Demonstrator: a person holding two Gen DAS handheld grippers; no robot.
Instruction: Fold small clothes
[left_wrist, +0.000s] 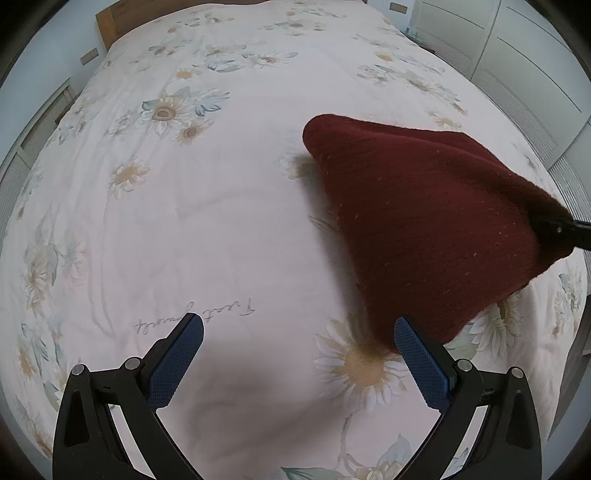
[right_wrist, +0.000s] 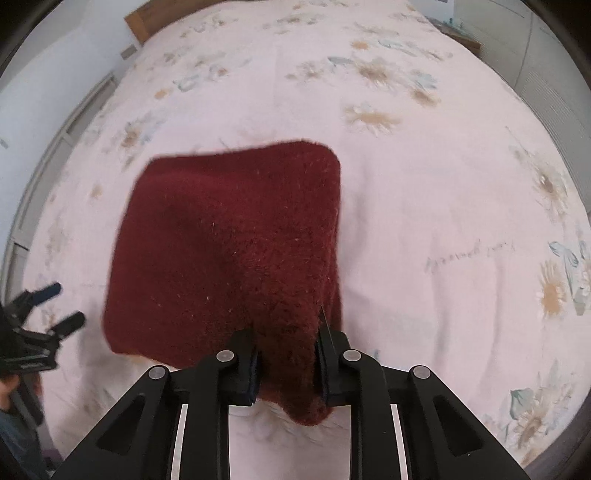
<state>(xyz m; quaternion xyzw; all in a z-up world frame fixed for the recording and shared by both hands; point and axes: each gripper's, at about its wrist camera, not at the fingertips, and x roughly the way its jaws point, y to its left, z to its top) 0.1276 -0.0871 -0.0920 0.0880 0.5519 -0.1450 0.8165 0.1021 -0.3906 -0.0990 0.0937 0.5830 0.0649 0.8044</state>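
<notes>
The right tool (right_wrist: 286, 363) is clamped on one edge of a dark red knitted garment (right_wrist: 229, 251), which hangs out ahead of it above the bed (right_wrist: 424, 192). From the left wrist view the same garment (left_wrist: 424, 221) is off to the right of the left tool (left_wrist: 298, 345), with its lower corner just beside that tool's right finger; whether they touch I cannot tell. The left tool is spread wide and holds nothing.

By my judgement the folding is partly done: the piece already looks doubled into a compact, roughly square slab with one rounded far corner, though how many layers it has cannot be made out. It is lifted, not lying flat, so laying it down and perhaps another fold seem left.

Its longer side runs away from the right tool toward the headboard (right_wrist: 138, 24), the gripped edge nearest, the free end farthest.
</notes>
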